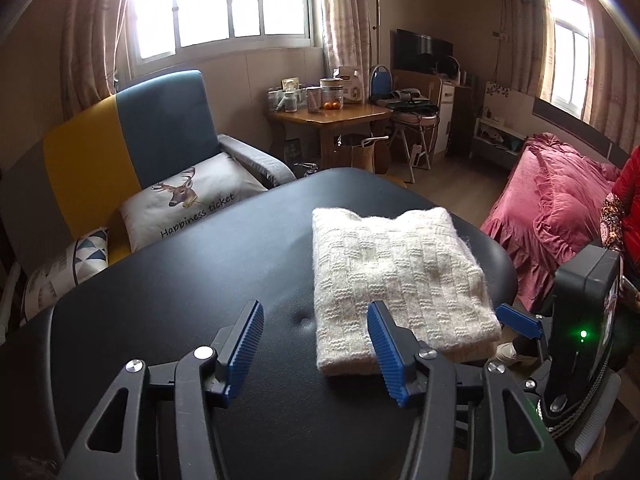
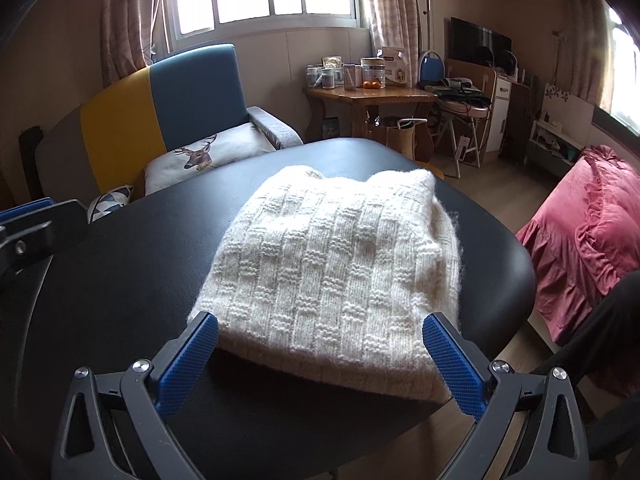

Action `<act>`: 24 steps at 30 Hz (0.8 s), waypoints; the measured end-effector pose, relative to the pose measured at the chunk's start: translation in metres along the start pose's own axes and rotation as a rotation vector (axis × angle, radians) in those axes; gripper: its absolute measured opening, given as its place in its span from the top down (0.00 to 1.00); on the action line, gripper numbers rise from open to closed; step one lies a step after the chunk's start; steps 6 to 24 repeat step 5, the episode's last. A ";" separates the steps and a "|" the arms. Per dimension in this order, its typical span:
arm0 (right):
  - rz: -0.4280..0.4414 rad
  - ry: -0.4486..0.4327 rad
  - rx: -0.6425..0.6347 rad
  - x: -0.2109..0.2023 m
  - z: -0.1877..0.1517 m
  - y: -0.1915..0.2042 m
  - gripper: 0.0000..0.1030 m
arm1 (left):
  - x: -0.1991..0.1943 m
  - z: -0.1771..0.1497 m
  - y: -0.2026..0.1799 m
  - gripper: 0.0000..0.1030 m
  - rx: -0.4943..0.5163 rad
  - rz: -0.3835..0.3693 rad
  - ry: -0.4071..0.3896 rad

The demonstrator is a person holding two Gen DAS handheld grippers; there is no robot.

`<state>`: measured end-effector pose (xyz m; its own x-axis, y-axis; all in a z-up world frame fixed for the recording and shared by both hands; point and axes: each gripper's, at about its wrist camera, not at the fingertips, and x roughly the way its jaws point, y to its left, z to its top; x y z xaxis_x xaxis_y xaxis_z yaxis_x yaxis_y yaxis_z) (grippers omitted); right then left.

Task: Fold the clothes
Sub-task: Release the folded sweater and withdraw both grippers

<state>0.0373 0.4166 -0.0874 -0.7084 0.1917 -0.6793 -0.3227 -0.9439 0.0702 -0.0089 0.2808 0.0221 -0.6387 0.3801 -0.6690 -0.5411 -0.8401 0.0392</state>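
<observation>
Toward the right edge of the black padded tabletop (image 1: 180,280) lies the folded cream knit sweater (image 1: 396,276); your left gripper (image 1: 316,340) and right gripper (image 2: 320,356) both gape wide, holding nothing.

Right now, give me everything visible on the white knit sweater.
The white knit sweater is cream, fuzzy, wool-like, with a basket-weave block pattern. It is folded into a thick, roughly rectangular stack lying flat on the black table, near its right edge. The near ribbed hem shows layered edges. The right gripper is open, its fingers flanking the near corners; contact is unclear. The left gripper is open beside it.
</observation>
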 end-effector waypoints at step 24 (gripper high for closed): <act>-0.010 -0.005 0.015 -0.003 -0.001 -0.003 0.00 | -0.001 -0.002 -0.001 0.46 0.003 -0.005 0.012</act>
